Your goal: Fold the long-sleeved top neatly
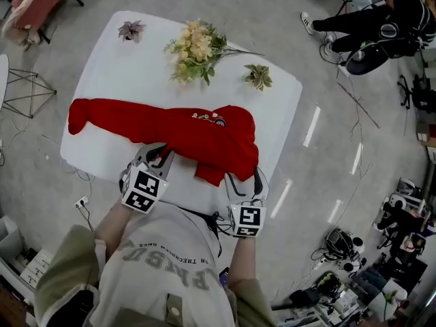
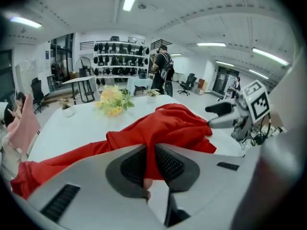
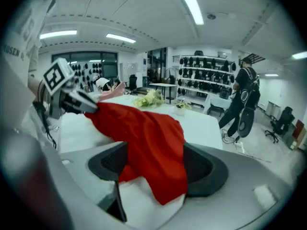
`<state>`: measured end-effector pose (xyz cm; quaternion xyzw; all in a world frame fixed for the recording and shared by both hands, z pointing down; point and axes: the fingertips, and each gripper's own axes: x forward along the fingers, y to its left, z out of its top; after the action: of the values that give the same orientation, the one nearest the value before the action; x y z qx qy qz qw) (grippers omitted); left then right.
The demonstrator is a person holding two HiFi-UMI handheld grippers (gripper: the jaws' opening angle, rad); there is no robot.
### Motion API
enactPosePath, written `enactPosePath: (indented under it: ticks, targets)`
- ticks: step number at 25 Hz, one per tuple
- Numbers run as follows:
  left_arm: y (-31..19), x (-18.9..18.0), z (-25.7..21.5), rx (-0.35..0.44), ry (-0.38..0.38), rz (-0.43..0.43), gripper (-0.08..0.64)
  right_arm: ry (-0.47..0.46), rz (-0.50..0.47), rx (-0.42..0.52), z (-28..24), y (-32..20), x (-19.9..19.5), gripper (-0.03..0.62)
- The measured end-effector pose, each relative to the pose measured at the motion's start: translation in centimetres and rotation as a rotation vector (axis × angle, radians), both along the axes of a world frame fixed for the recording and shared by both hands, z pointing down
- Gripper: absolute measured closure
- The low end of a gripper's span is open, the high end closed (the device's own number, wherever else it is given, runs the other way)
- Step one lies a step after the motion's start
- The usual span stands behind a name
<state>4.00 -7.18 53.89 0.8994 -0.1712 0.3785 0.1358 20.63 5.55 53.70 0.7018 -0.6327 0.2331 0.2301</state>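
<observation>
So the red long-sleeved fabric top [image 1: 170,131] is lying sideways across the near half of the white rounded-corner table [image 1: 116,67]. One sleeve end reaches almost to the table's left edge. The bulkier part is bunched up toward the table's near right side, with a loose flap pointing at the near edge.

The left gripper [image 1: 162,154] sits at the table's near edge. In the left gripper view its pads are pinched tight on a raised fold of the red cloth, so it's properly clamped onto the top. The right gripper [image 1: 243,177] is at the same near edge, further toward the table's right side. Its jaws stand wide apart with that loose flap draped between them, and the pads aren't pressing on it, so no grip there.

On the table's far side there's a bunch of pale yellow artificial flowers with green leaves [image 1: 197,50]. A small purplish potted plant [image 1: 131,29] sits near the far left corner, and a small green leafy plant [image 1: 259,77] toward the far right. None of them touch the top.
</observation>
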Motion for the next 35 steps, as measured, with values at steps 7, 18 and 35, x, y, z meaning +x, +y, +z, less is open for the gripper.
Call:
enactPosePath:
  ticks: [7, 18, 35]
  targets:
    - [1.4, -0.3, -2.5, 0.065, 0.004, -0.118, 0.511, 0.044, -0.239, -0.155, 4.9, 1.9, -0.7, 0.239]
    - [5.0, -5.3, -3.3, 0.159, -0.078, -0.273, 0.511, 0.154, -0.496, -0.136, 3.5, 3.1, -1.4, 0.568]
    - [14.7, -14.0, -2.0, 0.096, -0.142, -0.353, 0.511, 0.025, -0.659, -0.058, -1.0, 10.6, -8.9, 0.571]
